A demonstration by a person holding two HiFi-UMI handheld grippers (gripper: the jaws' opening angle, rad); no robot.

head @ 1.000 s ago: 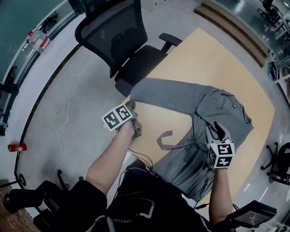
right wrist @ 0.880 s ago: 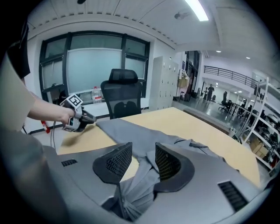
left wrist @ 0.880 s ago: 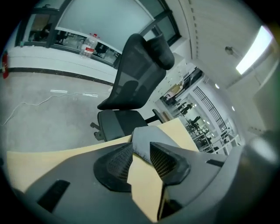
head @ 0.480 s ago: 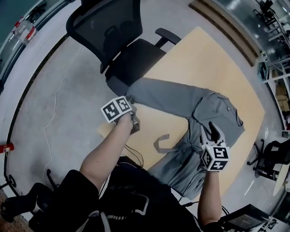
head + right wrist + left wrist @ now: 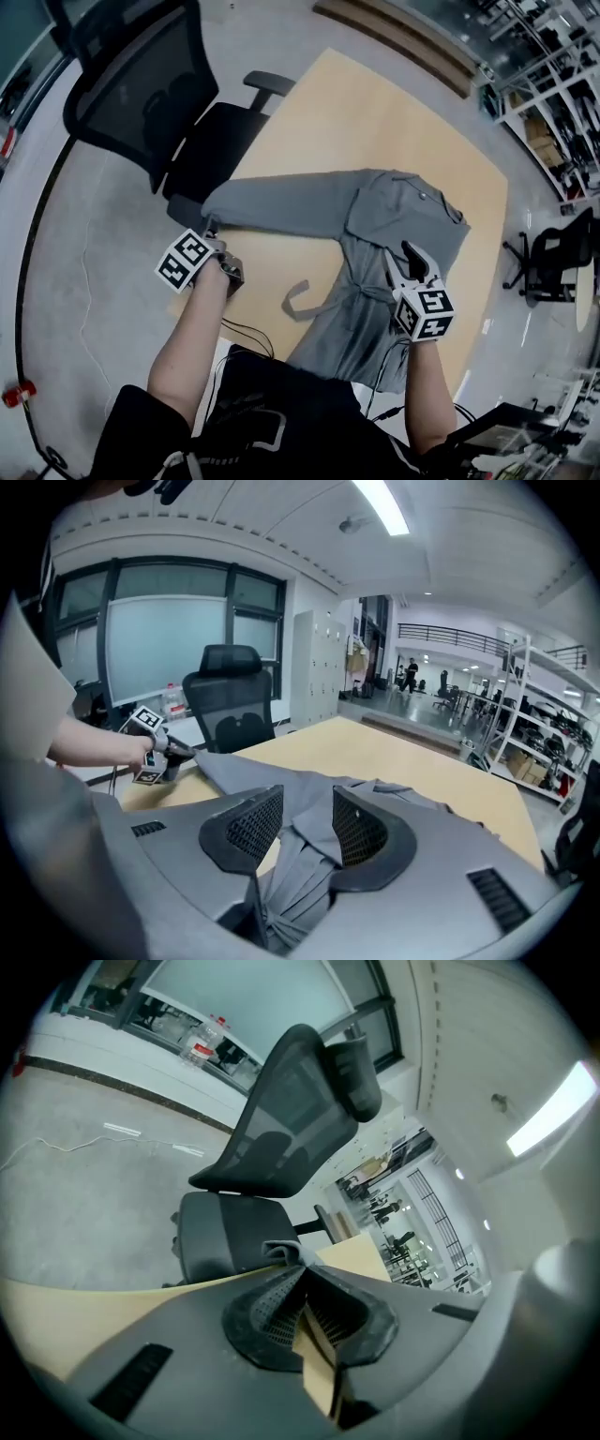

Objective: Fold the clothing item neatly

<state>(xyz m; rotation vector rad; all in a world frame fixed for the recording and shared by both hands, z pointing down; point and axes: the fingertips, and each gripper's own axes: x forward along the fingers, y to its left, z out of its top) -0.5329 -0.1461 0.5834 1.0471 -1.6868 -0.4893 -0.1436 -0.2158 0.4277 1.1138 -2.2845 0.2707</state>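
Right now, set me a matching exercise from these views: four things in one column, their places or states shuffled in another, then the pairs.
1. left hand-held gripper
2. right hand-held gripper
3. office chair
4. grey garment

A. spread on the tan table
B. jaws shut on the garment's long end
C. black, standing beside the table
D. garment fold gripped between wider-set jaws

Pairs: 1-B, 2-D, 3-C, 4-A.
The left hand-held gripper's jaws have just closed on the fabric.
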